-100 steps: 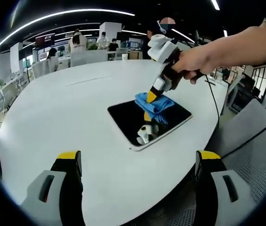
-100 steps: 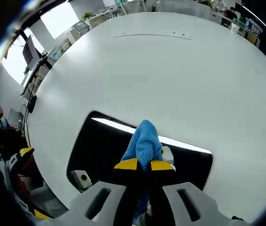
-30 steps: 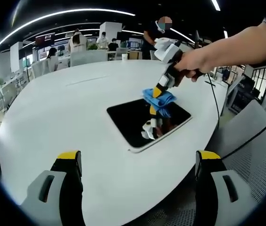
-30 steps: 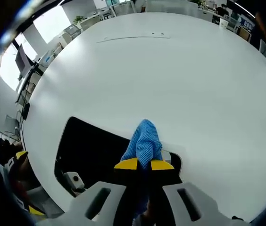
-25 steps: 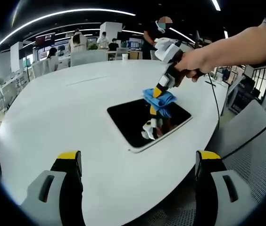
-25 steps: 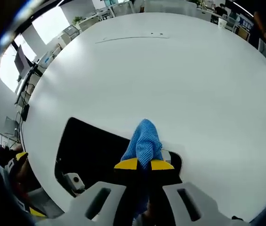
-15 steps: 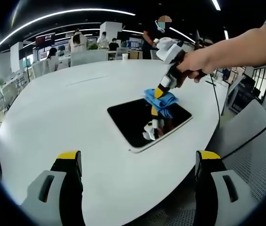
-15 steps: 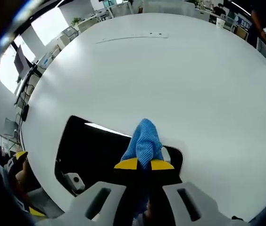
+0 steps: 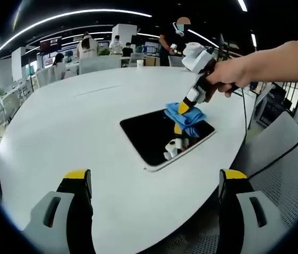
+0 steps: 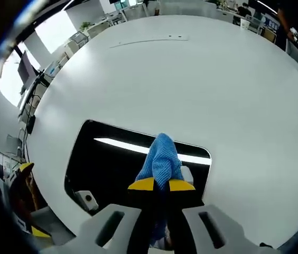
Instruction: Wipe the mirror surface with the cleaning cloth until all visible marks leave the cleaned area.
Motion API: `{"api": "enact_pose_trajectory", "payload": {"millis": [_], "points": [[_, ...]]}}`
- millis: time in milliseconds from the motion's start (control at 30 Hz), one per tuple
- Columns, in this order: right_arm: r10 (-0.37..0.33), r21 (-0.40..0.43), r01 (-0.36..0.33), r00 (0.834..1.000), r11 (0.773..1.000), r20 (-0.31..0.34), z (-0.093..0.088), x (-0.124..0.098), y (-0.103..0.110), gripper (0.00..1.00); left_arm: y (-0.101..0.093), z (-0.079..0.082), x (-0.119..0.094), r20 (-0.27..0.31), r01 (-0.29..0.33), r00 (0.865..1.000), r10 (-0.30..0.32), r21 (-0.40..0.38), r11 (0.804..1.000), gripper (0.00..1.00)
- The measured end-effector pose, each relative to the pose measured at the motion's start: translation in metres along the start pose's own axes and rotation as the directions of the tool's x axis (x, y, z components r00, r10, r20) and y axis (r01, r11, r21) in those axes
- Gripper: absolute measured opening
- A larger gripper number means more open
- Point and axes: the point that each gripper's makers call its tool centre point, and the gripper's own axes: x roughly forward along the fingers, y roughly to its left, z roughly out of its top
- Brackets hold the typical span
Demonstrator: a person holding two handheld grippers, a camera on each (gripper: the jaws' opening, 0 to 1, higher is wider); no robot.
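The left gripper [image 9: 154, 182] hangs with jaws wide apart over the white table [image 9: 75, 116]. Ahead of it, the right gripper [image 9: 185, 106], clamped on the blue cleaning cloth [image 10: 162, 159], presses it onto the mirror [image 10: 112, 156]. No readable writing.

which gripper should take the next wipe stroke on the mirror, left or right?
Right. The right gripper is shut on the blue cloth, pressing it on the mirror. The left gripper hangs open and empty, short of the mirror's near edge.
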Motion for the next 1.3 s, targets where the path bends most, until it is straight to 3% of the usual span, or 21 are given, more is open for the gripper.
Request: {"api": "enact_pose_trajectory", "payload": {"millis": [200,833,1300], "points": [[0.017,0.014,-0.017,1.0,1.0,0.004,-0.009,-0.002,0.003,0.01,0.003,-0.003,0.001,-0.006,0.0,1.0,0.0,-0.028,1.0,0.99],[0.042,0.007,-0.042,0.999,0.999,0.005,-0.037,-0.013,0.016,0.01,0.004,0.015,-0.004,0.051,-0.042,0.998,0.043,-0.021,0.999,0.99],[0.066,0.034,-0.066,0.998,0.997,0.003,-0.054,-0.019,0.024,0.01,0.003,0.017,-0.005,0.053,-0.031,0.998,0.033,-0.037,0.999,0.99]]}}
